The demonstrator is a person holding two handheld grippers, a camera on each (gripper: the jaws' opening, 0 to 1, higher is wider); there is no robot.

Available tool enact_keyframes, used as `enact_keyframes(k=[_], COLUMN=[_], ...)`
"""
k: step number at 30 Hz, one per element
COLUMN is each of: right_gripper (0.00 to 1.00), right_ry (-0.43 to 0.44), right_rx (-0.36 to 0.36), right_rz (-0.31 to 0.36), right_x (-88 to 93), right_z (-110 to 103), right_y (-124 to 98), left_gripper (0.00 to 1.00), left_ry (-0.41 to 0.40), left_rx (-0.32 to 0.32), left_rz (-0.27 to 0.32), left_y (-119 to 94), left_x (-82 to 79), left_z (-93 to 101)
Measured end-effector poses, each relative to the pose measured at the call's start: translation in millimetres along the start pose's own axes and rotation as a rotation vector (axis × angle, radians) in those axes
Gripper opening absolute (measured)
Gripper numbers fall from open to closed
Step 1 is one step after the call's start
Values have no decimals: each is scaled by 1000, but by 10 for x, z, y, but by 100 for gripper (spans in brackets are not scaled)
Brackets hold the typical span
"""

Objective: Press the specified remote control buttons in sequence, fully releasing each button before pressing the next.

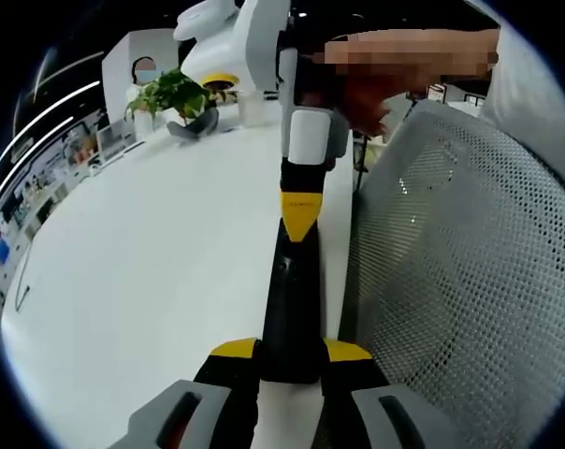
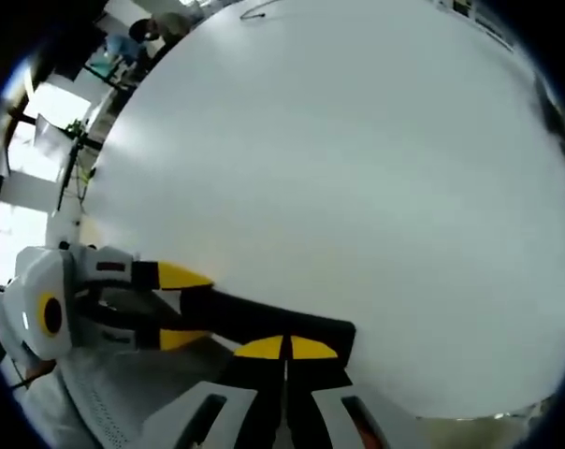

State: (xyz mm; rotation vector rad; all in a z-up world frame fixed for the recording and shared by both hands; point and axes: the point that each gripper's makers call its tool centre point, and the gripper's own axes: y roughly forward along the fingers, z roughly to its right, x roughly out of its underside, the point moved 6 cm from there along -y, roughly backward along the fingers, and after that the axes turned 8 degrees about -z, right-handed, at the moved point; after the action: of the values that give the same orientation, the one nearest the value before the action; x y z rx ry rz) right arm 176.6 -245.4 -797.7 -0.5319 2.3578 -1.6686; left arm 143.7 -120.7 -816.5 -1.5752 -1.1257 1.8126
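Note:
A long black remote control [image 1: 292,299] is held just over the white table [image 1: 152,262], near its edge. My left gripper [image 1: 290,351] is shut on the remote's near end, one yellow tip on each side. My right gripper [image 1: 299,215] comes in from the top, a person's hand behind it, and its yellow tips rest together on the remote's far end. In the right gripper view, my right gripper [image 2: 284,348] is shut with its tips down on the remote [image 2: 264,318]. My left gripper [image 2: 180,307] clamps the other end from the left. No buttons can be made out.
A grey mesh chair back [image 1: 460,262] stands close on the right, against the table edge. At the table's far end stand a potted plant [image 1: 175,94] and a white machine [image 1: 231,42]. The table [image 2: 357,168] stretches wide and bare beyond the remote.

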Motion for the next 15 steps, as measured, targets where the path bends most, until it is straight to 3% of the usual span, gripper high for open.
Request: enact_keyframes(k=[15], right_gripper=[0], right_ry=[-10], right_rx=[12], right_rz=[-19], right_x=[1], right_z=[-5], right_y=[36], left_gripper=[24], left_ry=[-5], left_rx=[3], left_rz=[3], left_y=[0], left_x=[3], left_z=[-1])
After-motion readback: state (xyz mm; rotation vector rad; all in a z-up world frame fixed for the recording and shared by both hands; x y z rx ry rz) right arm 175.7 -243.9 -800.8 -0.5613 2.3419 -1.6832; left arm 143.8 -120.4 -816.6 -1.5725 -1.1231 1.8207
